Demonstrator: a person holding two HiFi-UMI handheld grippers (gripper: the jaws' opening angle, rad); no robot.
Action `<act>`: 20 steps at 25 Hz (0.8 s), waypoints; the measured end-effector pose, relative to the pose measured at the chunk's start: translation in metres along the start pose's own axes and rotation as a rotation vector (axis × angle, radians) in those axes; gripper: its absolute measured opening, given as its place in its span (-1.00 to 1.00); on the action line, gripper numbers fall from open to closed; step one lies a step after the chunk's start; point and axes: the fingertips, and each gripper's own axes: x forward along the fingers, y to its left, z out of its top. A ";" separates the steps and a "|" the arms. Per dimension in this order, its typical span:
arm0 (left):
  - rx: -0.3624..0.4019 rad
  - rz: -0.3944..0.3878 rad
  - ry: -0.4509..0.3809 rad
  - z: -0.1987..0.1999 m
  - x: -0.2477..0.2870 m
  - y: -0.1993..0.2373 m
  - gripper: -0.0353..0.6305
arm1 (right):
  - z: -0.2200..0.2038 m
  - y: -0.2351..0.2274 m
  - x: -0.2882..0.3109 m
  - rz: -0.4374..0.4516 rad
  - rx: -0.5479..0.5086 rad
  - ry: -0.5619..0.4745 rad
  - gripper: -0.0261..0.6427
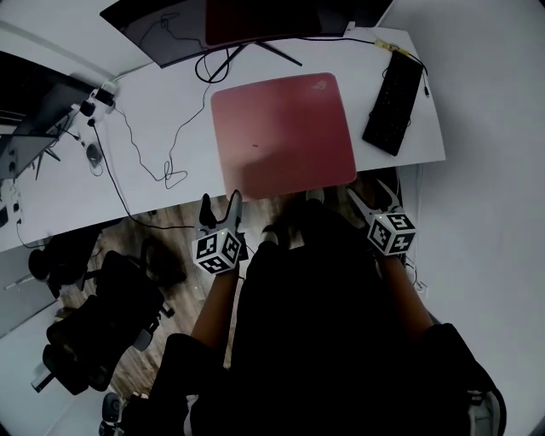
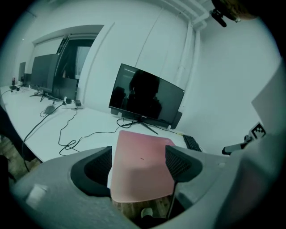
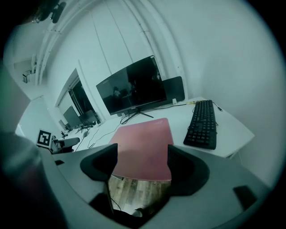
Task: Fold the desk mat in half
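Note:
The pink desk mat point(image 1: 283, 134) lies flat and unfolded on the white desk point(image 1: 162, 102), its near edge slightly over the desk's front edge. It also shows between the jaws as the mat point(image 2: 140, 165) and the mat point(image 3: 145, 147). My left gripper point(image 1: 220, 204) hovers open just short of the mat's near left corner, holding nothing. My right gripper point(image 1: 375, 197) hovers open off the mat's near right corner, also holding nothing. Neither touches the mat.
A black keyboard point(image 1: 394, 102) lies right of the mat. A dark monitor point(image 1: 230, 21) stands behind it on a stand, with loose black cables point(image 1: 149, 157) trailing left. An office chair point(image 1: 102, 315) sits on the wood floor at left.

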 end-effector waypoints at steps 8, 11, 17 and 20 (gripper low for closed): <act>0.000 0.070 0.065 -0.016 0.016 -0.003 0.18 | -0.015 -0.036 0.029 0.014 0.047 0.077 0.07; 0.031 0.092 0.075 -0.021 0.022 -0.003 0.18 | -0.024 -0.047 0.038 0.027 0.066 0.106 0.07; 0.058 0.129 0.141 -0.042 0.039 0.001 0.18 | -0.038 -0.072 0.061 0.049 0.092 0.179 0.07; 0.051 0.157 0.174 -0.052 0.041 0.007 0.18 | -0.040 -0.082 0.071 0.067 0.082 0.220 0.07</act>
